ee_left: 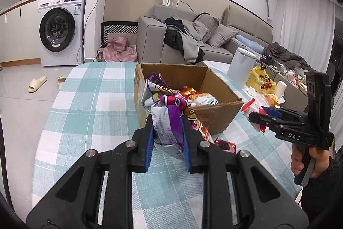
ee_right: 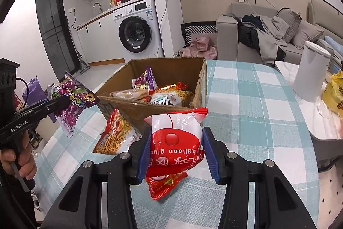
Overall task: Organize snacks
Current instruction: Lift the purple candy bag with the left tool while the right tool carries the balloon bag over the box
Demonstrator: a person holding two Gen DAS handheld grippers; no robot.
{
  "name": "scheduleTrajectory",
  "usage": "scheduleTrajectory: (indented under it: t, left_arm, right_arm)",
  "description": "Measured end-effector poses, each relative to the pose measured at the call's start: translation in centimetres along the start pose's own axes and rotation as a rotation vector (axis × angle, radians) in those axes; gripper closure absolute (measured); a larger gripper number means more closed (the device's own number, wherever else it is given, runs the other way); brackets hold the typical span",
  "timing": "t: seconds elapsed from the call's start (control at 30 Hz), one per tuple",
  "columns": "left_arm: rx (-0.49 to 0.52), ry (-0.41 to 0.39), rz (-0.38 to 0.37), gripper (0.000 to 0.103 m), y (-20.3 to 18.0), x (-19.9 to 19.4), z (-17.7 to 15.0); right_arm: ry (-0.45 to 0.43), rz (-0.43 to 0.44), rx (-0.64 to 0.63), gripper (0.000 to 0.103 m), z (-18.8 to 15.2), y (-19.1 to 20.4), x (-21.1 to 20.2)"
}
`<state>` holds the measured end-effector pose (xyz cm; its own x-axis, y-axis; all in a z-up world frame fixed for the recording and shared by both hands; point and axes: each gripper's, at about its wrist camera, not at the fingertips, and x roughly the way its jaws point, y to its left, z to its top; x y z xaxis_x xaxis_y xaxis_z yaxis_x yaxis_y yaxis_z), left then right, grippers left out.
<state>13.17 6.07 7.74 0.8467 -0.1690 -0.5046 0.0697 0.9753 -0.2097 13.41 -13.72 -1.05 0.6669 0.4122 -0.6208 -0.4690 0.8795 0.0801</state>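
Observation:
A brown cardboard box [ee_left: 214,108] [ee_right: 163,70] stands on the checked tablecloth with several snack packets inside. My left gripper [ee_left: 167,123] is shut on a purple snack packet [ee_left: 169,119] and holds it above the table just in front of the box; it also shows in the right wrist view [ee_right: 75,100]. My right gripper [ee_right: 174,143] is shut on a red and white packet marked "balloon glue" [ee_right: 173,138], held near the box's front corner. The right gripper shows in the left wrist view [ee_left: 263,119].
An orange noodle packet [ee_right: 113,134] leans on the box's front wall. A red packet [ee_right: 165,184] lies on the tablecloth [ee_right: 246,104] under my right gripper. A white kettle [ee_right: 310,74] and a yellow bag [ee_right: 334,91] stand at the right. A sofa and washing machine are behind.

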Motion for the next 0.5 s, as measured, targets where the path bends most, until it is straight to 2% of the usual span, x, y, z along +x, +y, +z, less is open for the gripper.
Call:
scheduleTrajectory:
  t: [0.5]
  left_arm:
    - [0.023, -0.028, 0.003, 0.083, -1.2, 0.8, 3.2]
  right_arm:
    - [-0.046, 0.024, -0.027, 0.057, 3.4, 2.0, -0.2]
